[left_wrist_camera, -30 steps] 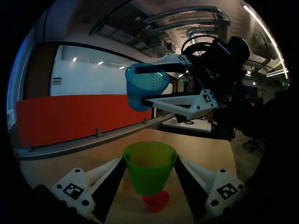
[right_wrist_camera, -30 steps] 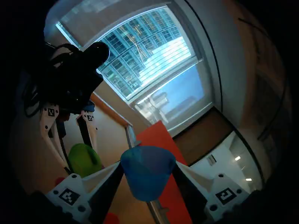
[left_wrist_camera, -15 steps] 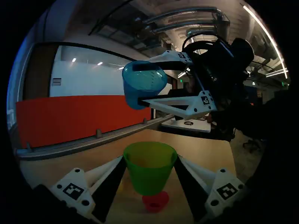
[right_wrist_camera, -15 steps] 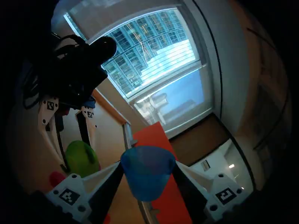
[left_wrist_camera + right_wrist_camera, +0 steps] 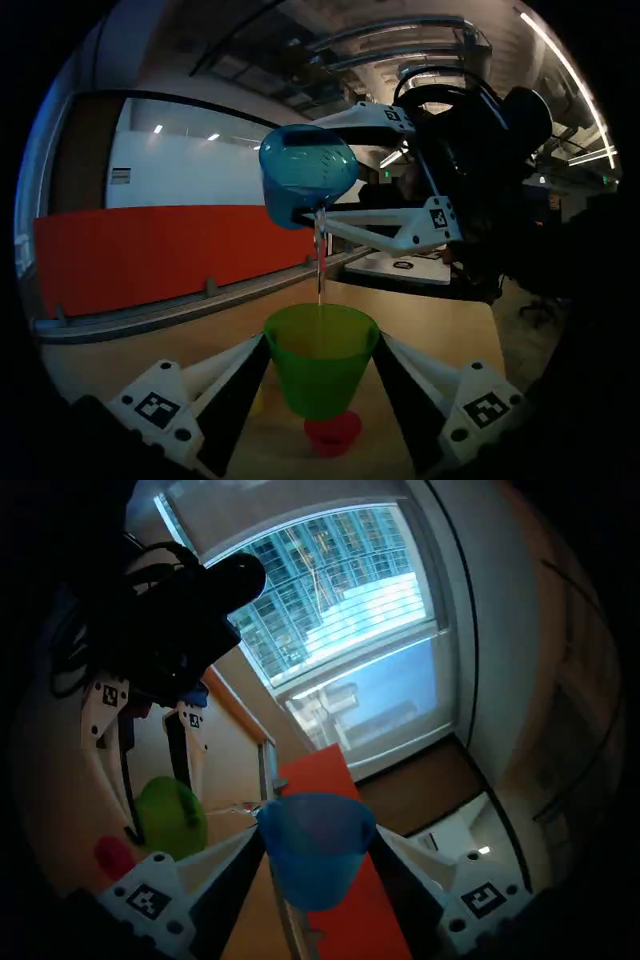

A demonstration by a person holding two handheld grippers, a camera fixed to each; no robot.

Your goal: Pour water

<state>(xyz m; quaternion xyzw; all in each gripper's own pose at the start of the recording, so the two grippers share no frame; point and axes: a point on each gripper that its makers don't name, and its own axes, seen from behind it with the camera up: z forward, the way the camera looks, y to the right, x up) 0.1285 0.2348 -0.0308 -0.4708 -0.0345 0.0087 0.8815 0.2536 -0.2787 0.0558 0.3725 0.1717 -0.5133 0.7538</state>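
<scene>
My left gripper [image 5: 320,376] is shut on an upright green cup [image 5: 322,358] just above the wooden table [image 5: 432,320]. Above the green cup hangs a blue cup [image 5: 306,174], tipped over on its side, and a thin stream of water [image 5: 319,256] falls from its rim into the green one. In the right gripper view my right gripper [image 5: 318,864] is shut on the blue cup [image 5: 315,846], with the green cup [image 5: 166,816] and the left gripper [image 5: 152,780] at the left. A red cup [image 5: 333,432] stands on the table under the green cup.
An orange wall panel [image 5: 160,248] and a metal rail [image 5: 200,292] run along the table's far edge. A large bright window [image 5: 344,632] shows in the right gripper view. A white table [image 5: 408,268] and dark office chairs stand farther back at the right.
The blue cup has tipped further over the green cup, and water now runs out of it in a thin stream. The green cup has stayed in place.
</scene>
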